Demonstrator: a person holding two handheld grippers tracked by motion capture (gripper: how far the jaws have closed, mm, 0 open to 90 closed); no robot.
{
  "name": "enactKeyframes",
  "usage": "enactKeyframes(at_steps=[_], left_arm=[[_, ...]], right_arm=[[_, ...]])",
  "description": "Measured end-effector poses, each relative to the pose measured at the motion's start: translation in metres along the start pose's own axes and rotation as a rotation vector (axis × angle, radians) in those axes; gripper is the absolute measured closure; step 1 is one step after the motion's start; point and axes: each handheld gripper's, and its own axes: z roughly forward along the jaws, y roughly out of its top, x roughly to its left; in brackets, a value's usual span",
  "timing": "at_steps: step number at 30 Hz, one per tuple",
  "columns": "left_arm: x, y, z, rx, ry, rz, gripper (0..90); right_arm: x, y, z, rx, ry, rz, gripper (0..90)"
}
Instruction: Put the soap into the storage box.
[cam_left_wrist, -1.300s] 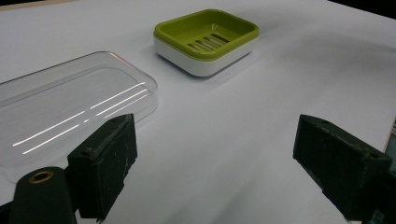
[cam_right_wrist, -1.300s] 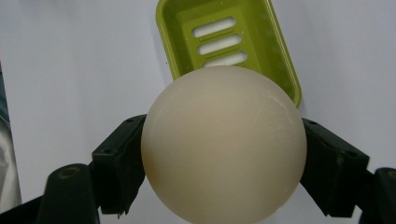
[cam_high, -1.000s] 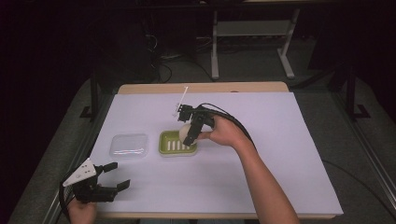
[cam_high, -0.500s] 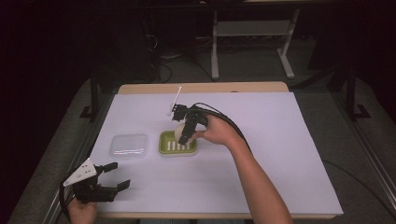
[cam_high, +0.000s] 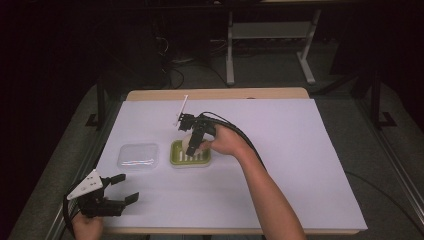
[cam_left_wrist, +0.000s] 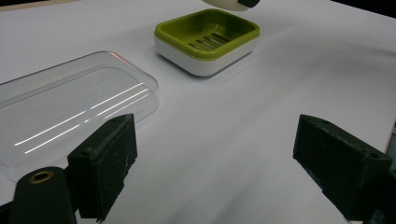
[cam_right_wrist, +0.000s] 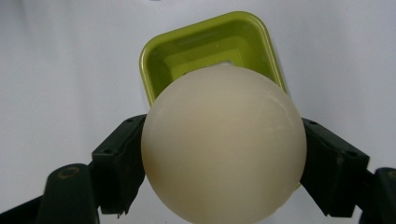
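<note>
Near the worktop's (cam_high: 300, 200) front left corner, the left gripper (cam_high: 120, 189) rests low in the person's hand, its fingers (cam_left_wrist: 105, 163) spread wide and empty, pointing toward the clear lid (cam_high: 137, 155) that lies just beyond it. Farther in, toward the middle, the right gripper (cam_high: 192, 142) hangs tilted downward over the green soap dish (cam_high: 190, 159), its fingers (cam_right_wrist: 119, 163) clamped on both sides of a cream soap bar (cam_right_wrist: 224, 144). Judging by this, the soap is not yet set in the dish, and the lid is not yet on.
</note>
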Motion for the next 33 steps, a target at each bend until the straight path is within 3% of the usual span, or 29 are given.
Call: enactKeyframes(at_steps=[33], left_arm=[[0.0,0.0,0.0,0.003,-0.004,0.008,12.8]], right_arm=[[-0.003,0.01,0.021,0.042,-0.004,0.015,22.2]])
